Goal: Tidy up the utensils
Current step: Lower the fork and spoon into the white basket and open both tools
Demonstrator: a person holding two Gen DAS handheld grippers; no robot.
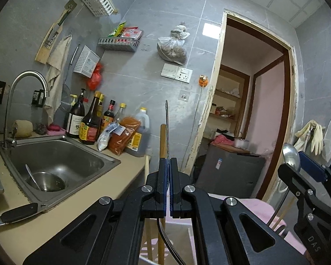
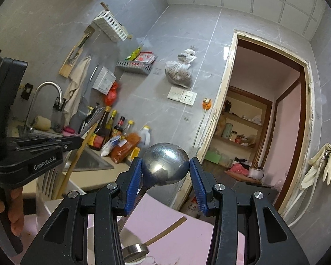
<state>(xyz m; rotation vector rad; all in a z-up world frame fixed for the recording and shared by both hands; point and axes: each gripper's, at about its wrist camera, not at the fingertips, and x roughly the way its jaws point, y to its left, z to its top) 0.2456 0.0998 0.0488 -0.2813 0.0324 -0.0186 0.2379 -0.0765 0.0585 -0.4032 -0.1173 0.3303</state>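
Note:
My left gripper (image 1: 168, 161) is shut on a thin metal fork (image 1: 166, 121), seen edge-on and upright, with its tines curving away below. A wooden chopstick (image 1: 162, 141) stands just left of the fingers. In the right wrist view the left gripper (image 2: 77, 141) is at the left, with fork tines (image 2: 49, 183) and the chopstick (image 2: 77, 159) reaching down into a white container (image 2: 77, 191). My right gripper (image 2: 165, 160) is shut on the round bowl of a metal spoon (image 2: 165, 165). The spoon's handle slopes down and back, and its bowl (image 1: 290, 154) also shows at the right.
A steel sink (image 1: 61, 152) with a bowl and spoon inside lies left, sauce bottles (image 1: 90, 121) behind it. A black-handled knife (image 1: 17, 214) rests on the counter. A pink surface (image 2: 183, 236) lies below; a small metal ladle (image 2: 135, 250) sits there. A doorway (image 1: 253, 110) opens right.

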